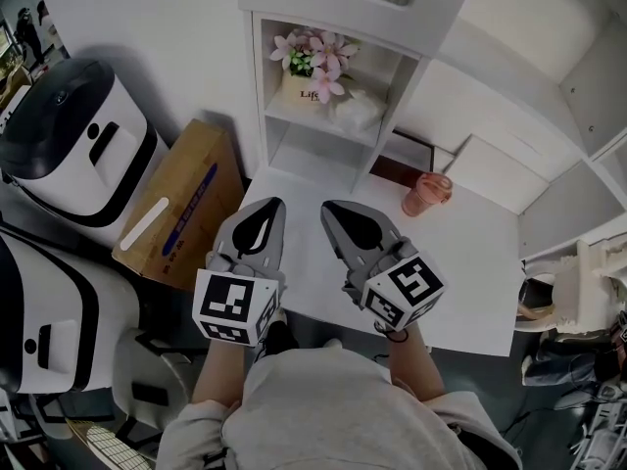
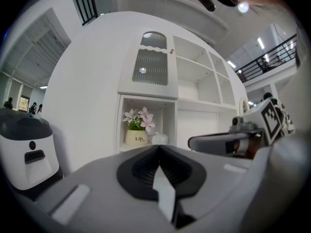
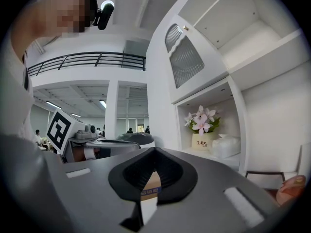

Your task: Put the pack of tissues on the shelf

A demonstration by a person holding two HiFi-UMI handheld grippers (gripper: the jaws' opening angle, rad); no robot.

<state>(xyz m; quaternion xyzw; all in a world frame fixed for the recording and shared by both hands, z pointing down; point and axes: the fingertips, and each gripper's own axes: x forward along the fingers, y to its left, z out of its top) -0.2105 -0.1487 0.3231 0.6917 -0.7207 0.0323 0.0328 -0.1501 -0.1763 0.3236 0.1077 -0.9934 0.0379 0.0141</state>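
Note:
The pack of tissues [image 1: 358, 109] is a soft white bundle lying on the upper shelf [image 1: 313, 123] of the white unit, to the right of a flower pot [image 1: 306, 78]. It also shows in the left gripper view as the tissue pack [image 2: 160, 139] and in the right gripper view as the tissue pack [image 3: 226, 146]. My left gripper [image 1: 263, 207] and right gripper [image 1: 338, 209] hover side by side over the white table [image 1: 470, 262], well short of the shelf. Both are shut with nothing between the jaws, as the left gripper [image 2: 158, 147] and right gripper [image 3: 154, 149] show close up.
A pink cup [image 1: 427, 194] stands on the table at the back right. A cardboard box [image 1: 181, 204] leans beside the shelf unit on the left, next to white and black machines [image 1: 78, 145]. A dark frame [image 1: 402, 157] sits at the shelf's foot.

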